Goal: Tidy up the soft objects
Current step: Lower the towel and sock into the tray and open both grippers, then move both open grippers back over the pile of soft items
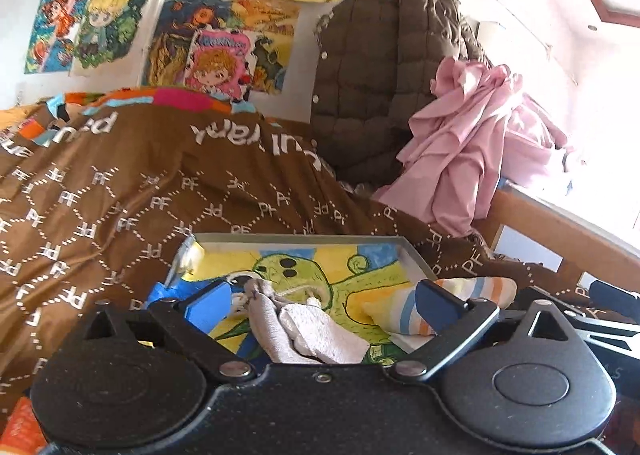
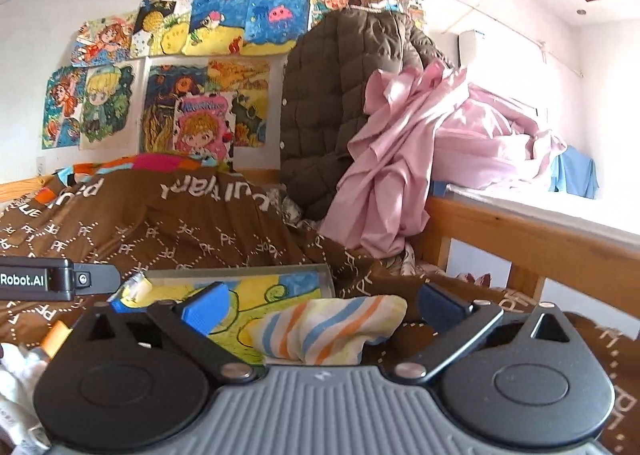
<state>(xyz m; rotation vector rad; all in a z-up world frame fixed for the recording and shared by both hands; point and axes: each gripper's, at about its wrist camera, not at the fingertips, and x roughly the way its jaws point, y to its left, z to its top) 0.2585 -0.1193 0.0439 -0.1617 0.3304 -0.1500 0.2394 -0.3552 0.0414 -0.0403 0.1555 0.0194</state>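
A shallow grey-rimmed tray [image 1: 300,238] with a green cartoon painting lies on the bed. My left gripper [image 1: 324,295] is open low over it. Between its blue pads lie a grey drawstring pouch [image 1: 264,319] and a white fluffy cloth [image 1: 320,331], neither pinched. A striped cloth [image 1: 394,311] rests at the tray's right edge, partly behind the right finger. In the right wrist view that striped cloth [image 2: 328,329] lies between the spread fingers of my open right gripper [image 2: 324,297], half on the tray [image 2: 240,273], untouched by the pads.
A brown patterned bedspread [image 1: 120,195] covers the bed. A brown quilted jacket [image 1: 372,75] and pink fabric [image 1: 460,143] pile up at the back right by a wooden rail [image 1: 560,231]. The left gripper's body [image 2: 40,279] shows at left; white items [image 2: 16,383] lie below it.
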